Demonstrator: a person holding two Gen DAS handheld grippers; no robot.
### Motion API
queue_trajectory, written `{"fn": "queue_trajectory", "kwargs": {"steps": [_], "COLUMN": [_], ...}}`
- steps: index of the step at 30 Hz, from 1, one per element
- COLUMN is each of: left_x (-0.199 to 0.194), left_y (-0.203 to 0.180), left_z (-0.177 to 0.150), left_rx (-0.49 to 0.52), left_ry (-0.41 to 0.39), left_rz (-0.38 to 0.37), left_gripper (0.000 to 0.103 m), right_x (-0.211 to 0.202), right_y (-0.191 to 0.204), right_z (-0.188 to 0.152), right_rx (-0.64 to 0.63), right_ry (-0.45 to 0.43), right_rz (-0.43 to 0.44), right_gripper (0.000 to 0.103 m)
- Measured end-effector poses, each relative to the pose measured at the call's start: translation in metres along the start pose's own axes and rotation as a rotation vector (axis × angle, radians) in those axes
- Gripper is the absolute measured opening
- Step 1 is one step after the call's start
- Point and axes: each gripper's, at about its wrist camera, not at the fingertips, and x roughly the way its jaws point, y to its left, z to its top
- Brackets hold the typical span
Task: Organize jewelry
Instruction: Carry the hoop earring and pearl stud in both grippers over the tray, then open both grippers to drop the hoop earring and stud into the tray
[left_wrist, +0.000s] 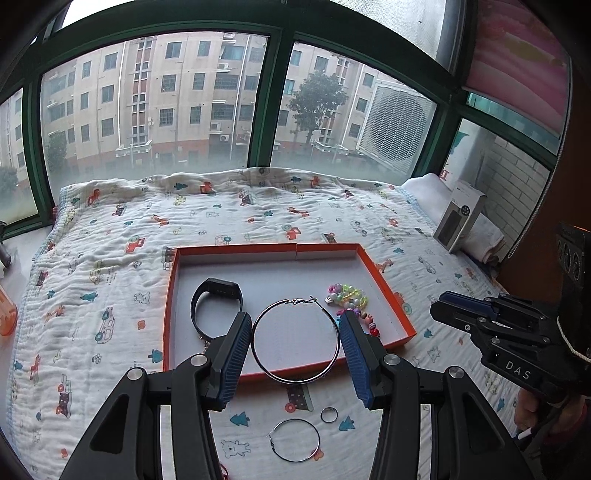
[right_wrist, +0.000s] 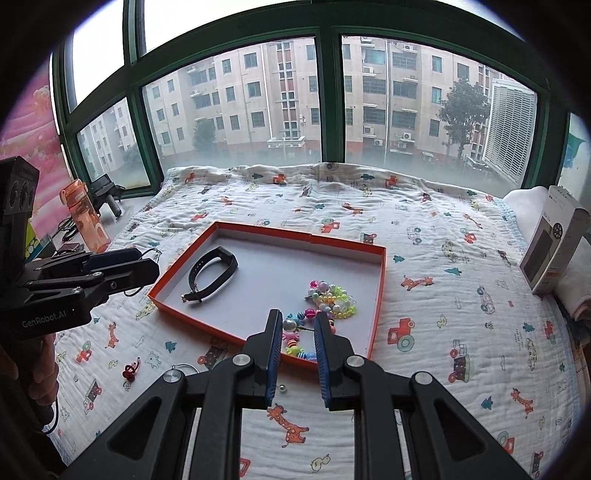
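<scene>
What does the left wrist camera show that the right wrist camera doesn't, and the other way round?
Only left wrist: the hoop as a full circle between the left gripper's pads, and a small ring on the blanket. Only right wrist: a silver bead on the blanket near the tray's front edge, and the whole orange bottle. Both: the tray holding the black band and beads.

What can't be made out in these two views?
- Left wrist view: red item is cut off by the bottom edge, beside the left gripper.
- Right wrist view: hoop earring is mostly hidden by the left gripper's fingers.
- Right wrist view: beaded bracelets are partly behind the right gripper.
- Right wrist view: silver ball is too small to identify.
</scene>
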Motion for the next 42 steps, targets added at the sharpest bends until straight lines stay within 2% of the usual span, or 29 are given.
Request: {"fn": "queue_trajectory", "kwargs": {"steps": [9,17,23,39,42], "left_x": [0.053,0.105,0.130,0.144,0.138], "left_y": [0.008,0.012,0.011,0.008,0.009], "left_z": [0.017,0.008,-0.001,-0.010,-0.011], "left_rx": [-0.013,-0.007,0.004,0.020,0.019], "left_ry": [0.042,0.117,0.161,0.197,0.192], "left_rz": [-0.017,-0.035,-0.025,-0.026,-0.023], "left_gripper": [0.052,0.053,0.053,0.056,0.056], "right_x": [0.033,0.059,0.071,0.081,0.079], "right_y": [-0.013,-0.019,-0.021,-0.022,-0.022], "right_z": [-0.001,-0.009,-0.014,-0.018,-0.017], "right_rx": [0.032,0.047,0.056,0.054,0.045], "right_ry": [0.045,0.101,0.126,0.140,0.138], "right_rz": [0.002,0.005,0.003,0.019,0.012], "right_gripper": [0.020,0.020,0.021,0.021,0.024]}}
